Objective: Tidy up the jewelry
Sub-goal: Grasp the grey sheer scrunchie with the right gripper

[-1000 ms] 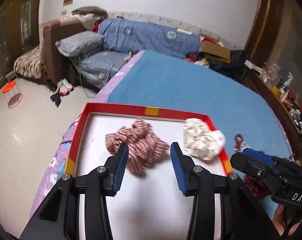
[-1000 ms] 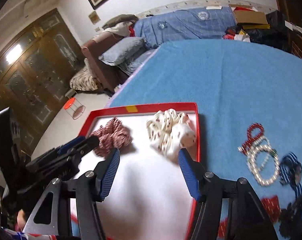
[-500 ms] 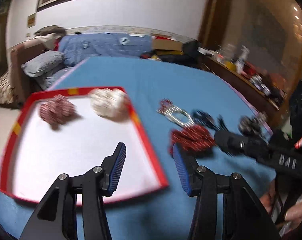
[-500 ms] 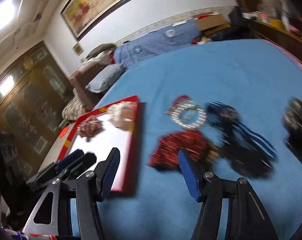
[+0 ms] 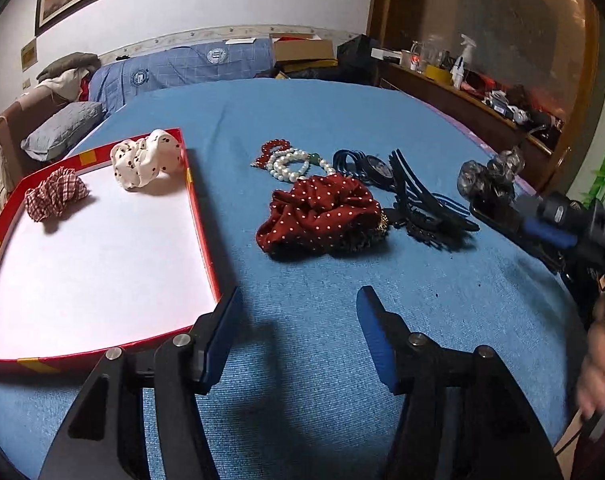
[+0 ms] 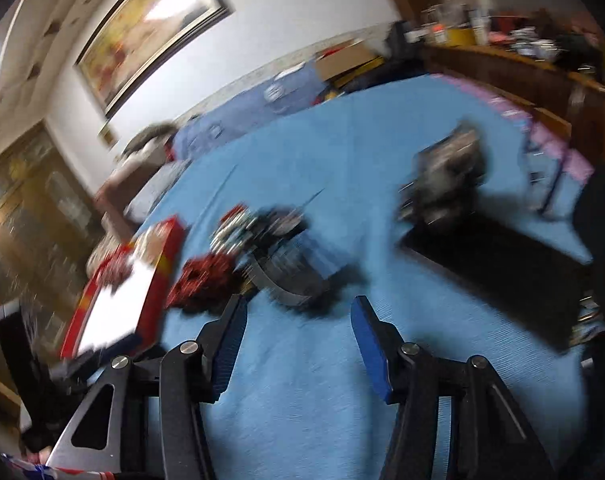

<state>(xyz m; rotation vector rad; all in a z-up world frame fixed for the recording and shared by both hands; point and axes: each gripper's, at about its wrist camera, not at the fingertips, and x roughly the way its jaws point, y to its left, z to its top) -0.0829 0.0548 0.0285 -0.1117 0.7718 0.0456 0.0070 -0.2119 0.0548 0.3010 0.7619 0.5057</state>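
Item: red-rimmed tray (image 5: 200,216), white floor, on the blue bed cover (image 5: 326,312), at the left of the left wrist view
Contents: checked red scrunchie (image 5: 56,196) at the far left corner; white spotted scrunchie (image 5: 146,162) at the far right corner, against the rim

Item: loose pile on the cover, right of the tray, none of it in the tray
Contents: dark red dotted scrunchie (image 5: 322,212) nearest the tray; pearl bracelet (image 5: 292,164) touching a red bead bracelet (image 5: 274,148) behind it; black and striped hair clips (image 5: 418,200) to the right; a clear-beaded piece (image 5: 490,172) further right, kind not clear

Change: a second ago both cameras looked down into the tray over the two scrunchies; both now face the loose pile, the tray off to the left

Left gripper (image 5: 298,320): fingers about half apart and opening, nothing between them, over bare cover just short of the dotted scrunchie

Right gripper (image 6: 298,328): fingers about half apart and closing, nothing between them; view blurred; also visible at the right edge of the left view

Reading: two pieces sorted, both hands free, next pick-up beginning; dotted scrunchie the likely candidate for the left, the clips for the right
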